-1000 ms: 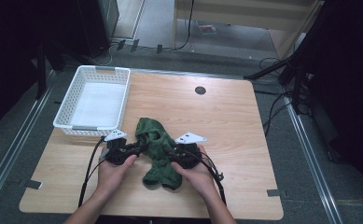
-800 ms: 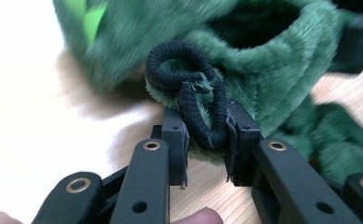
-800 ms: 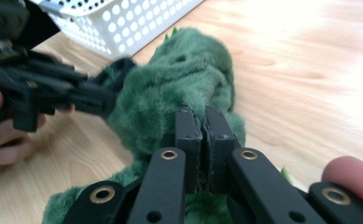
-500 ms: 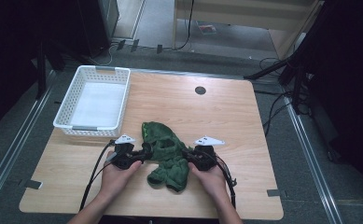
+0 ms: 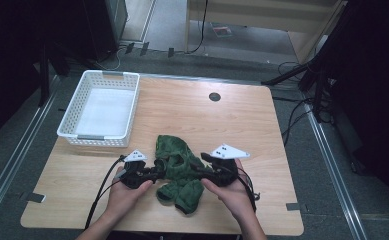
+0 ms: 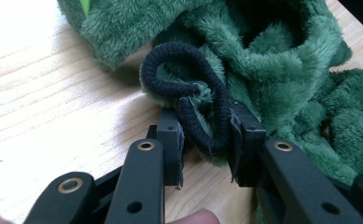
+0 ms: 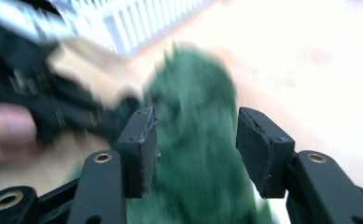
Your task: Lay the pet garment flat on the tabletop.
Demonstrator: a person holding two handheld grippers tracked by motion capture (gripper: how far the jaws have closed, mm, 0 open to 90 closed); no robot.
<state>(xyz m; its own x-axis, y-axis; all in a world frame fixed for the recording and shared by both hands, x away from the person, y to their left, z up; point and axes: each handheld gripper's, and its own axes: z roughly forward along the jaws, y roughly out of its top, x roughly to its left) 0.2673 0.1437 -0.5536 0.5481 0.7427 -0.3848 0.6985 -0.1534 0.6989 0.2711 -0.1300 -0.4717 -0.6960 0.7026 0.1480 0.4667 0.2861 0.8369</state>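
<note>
Here the left gripper (image 6: 205, 135) clamps the green fleece garment (image 5: 178, 167) by its black cuff (image 6: 188, 88); the right gripper (image 7: 195, 149), just opening, stands apart above it; the white basket (image 5: 72, 122) beyond sits bare.

The fleecy garment (image 5: 178, 170) at the lower middle of the high view is a deep forest green, plain, with a fuzzy nap; in the left gripper view its cuff trim (image 6: 188, 88) at the centre is a black ribbed band, and a small bright lime-green patch (image 6: 84, 5) shows at the top edge. The counter (image 5: 192, 112) is pale wood with a fine streaked grain and a small black round disc (image 5: 214, 96) in its upper part. The basket (image 5: 84, 90) at the upper left is white with a slotted lattice wall. The left gripper (image 5: 154, 172) and right gripper (image 5: 196, 167) are black, each with a light grey plate; their fingers (image 7: 142, 140) are matte black.
</note>
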